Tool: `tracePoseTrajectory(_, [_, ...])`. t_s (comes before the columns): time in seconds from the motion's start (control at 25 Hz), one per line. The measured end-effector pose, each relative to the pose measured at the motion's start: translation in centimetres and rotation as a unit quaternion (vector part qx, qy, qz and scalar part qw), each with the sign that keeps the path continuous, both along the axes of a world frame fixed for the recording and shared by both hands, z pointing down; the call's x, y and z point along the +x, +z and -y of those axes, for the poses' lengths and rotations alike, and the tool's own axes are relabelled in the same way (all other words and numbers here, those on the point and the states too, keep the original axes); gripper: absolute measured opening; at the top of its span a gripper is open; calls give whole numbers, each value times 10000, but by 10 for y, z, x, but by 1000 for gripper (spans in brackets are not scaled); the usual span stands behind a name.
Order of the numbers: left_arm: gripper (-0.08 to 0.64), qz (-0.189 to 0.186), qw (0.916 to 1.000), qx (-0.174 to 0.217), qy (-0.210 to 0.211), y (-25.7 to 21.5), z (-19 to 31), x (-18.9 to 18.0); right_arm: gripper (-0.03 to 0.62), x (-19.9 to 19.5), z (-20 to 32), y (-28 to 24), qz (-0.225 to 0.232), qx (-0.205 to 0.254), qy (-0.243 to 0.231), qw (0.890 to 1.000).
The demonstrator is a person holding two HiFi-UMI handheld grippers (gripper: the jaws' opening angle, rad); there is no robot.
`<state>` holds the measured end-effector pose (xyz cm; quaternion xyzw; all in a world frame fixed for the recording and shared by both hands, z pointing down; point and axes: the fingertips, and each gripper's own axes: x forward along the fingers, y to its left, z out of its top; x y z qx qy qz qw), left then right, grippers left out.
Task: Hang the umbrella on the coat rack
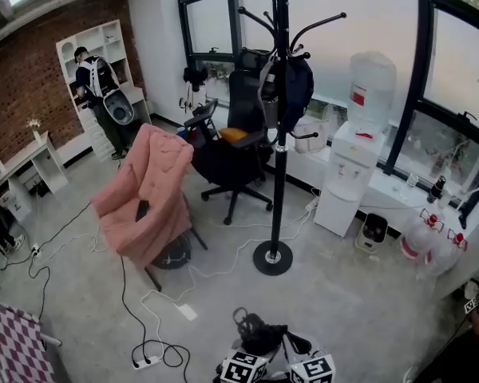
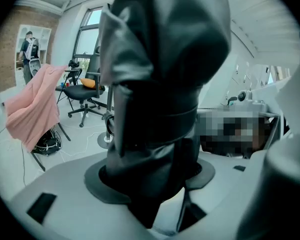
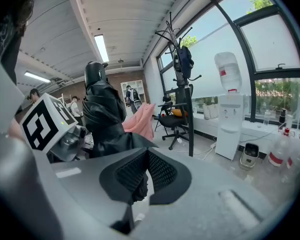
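You squeeze the folded black umbrella (image 2: 160, 74) in your left gripper (image 2: 152, 181) and pinch your right gripper (image 3: 142, 171) on what looks like its cloth so it cannot flop, well apart from the coat rack (image 1: 279, 134) standing on the gray floor (image 1: 351, 294) by the big windows (image 1: 383, 22).

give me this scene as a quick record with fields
left hand-held gripper: shut on the black folded umbrella
right hand-held gripper: shut on a dark fold, apparently the umbrella's
coat rack: upright ahead, dark bag hanging on it
umbrella hung: not yet
near rack: pink chair, office chair, water dispenser
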<state>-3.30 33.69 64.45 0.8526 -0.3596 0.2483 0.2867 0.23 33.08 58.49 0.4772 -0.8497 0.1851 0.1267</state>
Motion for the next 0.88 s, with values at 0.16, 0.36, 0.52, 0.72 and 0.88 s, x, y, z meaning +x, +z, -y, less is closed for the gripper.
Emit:
tracePoseTrajectory(0.16, [279,-28,9999,-32,-91,2,-13,13,5,15,-11,2,228,-43,64,9997])
tracePoseTrajectory(0.36, [279,-11,9998,-58,-210,6,-24,27,5,30,-19,2,320,-28,39,9995])
tracePoseTrajectory(0.52, [279,4,9995,-66,-296,8,-26,30,5,34,-22,4,295,-27,-20,9996])
tracePoseTrajectory(0.72, [279,20,9993,-111,-344,11,-16,32,5,33,-15,5,241,-4,-134,9996])
tracePoseTrajectory(0.88, [279,15,9991,-122,-398,12,0,33,5,37,-2,9,195,-4,-135,9997])
